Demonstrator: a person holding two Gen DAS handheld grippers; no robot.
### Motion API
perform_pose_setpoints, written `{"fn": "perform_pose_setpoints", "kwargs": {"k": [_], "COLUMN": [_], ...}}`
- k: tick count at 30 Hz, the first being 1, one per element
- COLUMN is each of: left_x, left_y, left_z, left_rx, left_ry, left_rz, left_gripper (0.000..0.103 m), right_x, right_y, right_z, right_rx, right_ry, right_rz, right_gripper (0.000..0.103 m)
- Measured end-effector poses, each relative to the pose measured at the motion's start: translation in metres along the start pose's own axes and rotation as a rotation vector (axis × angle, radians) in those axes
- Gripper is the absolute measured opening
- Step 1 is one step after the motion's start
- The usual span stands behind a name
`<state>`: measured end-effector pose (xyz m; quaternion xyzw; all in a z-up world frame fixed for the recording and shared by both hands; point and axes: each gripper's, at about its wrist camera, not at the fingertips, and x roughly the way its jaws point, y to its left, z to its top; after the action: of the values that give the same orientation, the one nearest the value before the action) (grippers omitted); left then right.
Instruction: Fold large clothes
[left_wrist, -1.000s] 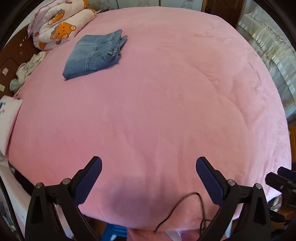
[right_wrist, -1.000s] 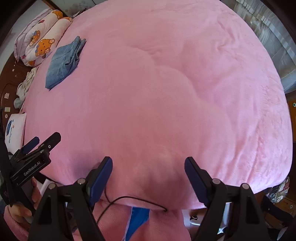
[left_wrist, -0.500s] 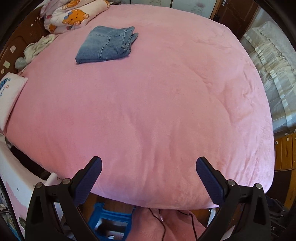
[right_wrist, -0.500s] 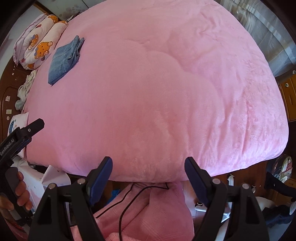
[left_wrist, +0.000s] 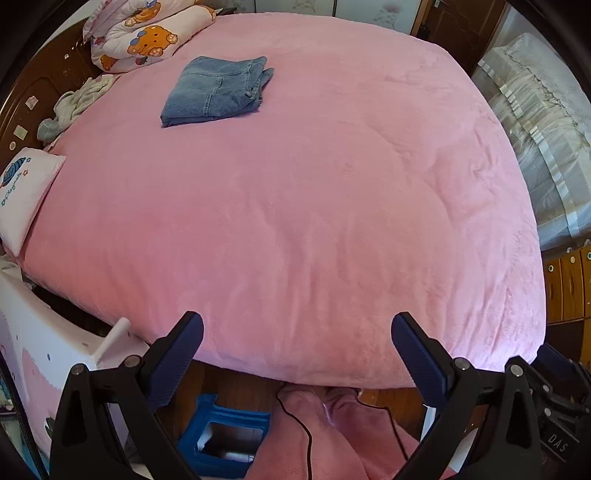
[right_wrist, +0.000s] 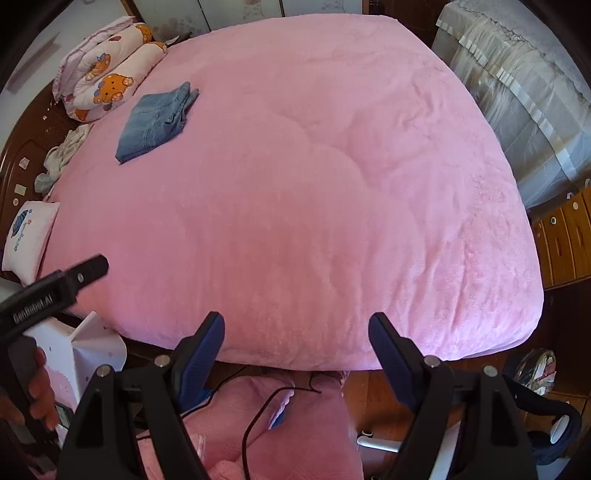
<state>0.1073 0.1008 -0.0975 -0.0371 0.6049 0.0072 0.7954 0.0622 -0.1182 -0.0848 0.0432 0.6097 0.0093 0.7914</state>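
Note:
Folded blue jeans (left_wrist: 218, 90) lie on the far left part of a bed covered by a pink blanket (left_wrist: 314, 206); the right wrist view shows the jeans (right_wrist: 157, 120) in the same spot. My left gripper (left_wrist: 295, 338) hangs open and empty above the bed's near edge, far from the jeans. My right gripper (right_wrist: 295, 332) is open and empty too, over the same near edge. The left gripper's body (right_wrist: 51, 291) shows at the left of the right wrist view, held by a hand (right_wrist: 37, 395).
A cartoon-print quilt (left_wrist: 144, 35) and a white pillow (left_wrist: 26, 195) lie along the bed's left side, with a crumpled pale cloth (left_wrist: 74, 107) between them. A blue stool (left_wrist: 221, 432) and white furniture (left_wrist: 48, 369) stand below the bed edge. Wooden drawers (right_wrist: 565, 240) are at right.
Both grippers have risen and pulled back from the bed, so its near edge, the floor and the person's pink clothing now show. The jeans have not moved. Both stay open.

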Motion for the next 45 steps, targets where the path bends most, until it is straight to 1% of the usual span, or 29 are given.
{"fn": "perform_pose_setpoints", "kwargs": {"k": [2,7,10,13,15,18,20,22,33,45], "left_x": [-0.009,-0.026,-0.032,-0.034,-0.036,-0.038,-0.039,-0.039,-0.041,-0.043], "left_y": [-0.017,-0.045,-0.053,-0.055,-0.054,-0.052,-0.052,-0.052,-0.058,-0.055], "left_z": [-0.006,-0.015,-0.017,-0.019,-0.017,-0.015,-0.013,-0.013,-0.007,-0.005], "left_rx": [0.030,0.113,0.119,0.098,0.083,0.078,0.083,0.086,0.109,0.069], "left_ry": [-0.015,-0.058,-0.079,-0.081,-0.090,-0.102,-0.104,-0.105,-0.124,-0.135], "left_rz": [-0.017,0.007,0.018,0.021,0.028,0.019,0.018,0.017,0.006,0.009], "left_gripper": [0.101,0.101,0.101,0.101,0.101,0.102,0.102,0.102,0.102,0.102], "right_x": [-0.010,-0.024,-0.027,-0.025,-0.028,-0.030,-0.032,-0.033,-0.038,-0.038], "right_y": [-0.004,-0.023,-0.030,-0.032,-0.033,-0.034,-0.033,-0.031,-0.029,-0.023], "right_z": [-0.002,0.000,0.001,0.002,0.002,0.003,0.004,0.004,0.011,0.014], "right_rx": [-0.019,0.014,0.028,0.024,0.022,0.023,0.020,0.014,0.010,-0.013], "right_ry": [-0.029,-0.066,-0.080,-0.071,-0.080,-0.097,-0.103,-0.113,-0.142,-0.149], "right_rz": [-0.007,-0.014,-0.010,-0.001,-0.002,-0.009,-0.015,-0.019,-0.028,-0.035], "right_gripper": [0.081,0.081,0.082,0.089,0.089,0.091,0.097,0.100,0.101,0.101]}}
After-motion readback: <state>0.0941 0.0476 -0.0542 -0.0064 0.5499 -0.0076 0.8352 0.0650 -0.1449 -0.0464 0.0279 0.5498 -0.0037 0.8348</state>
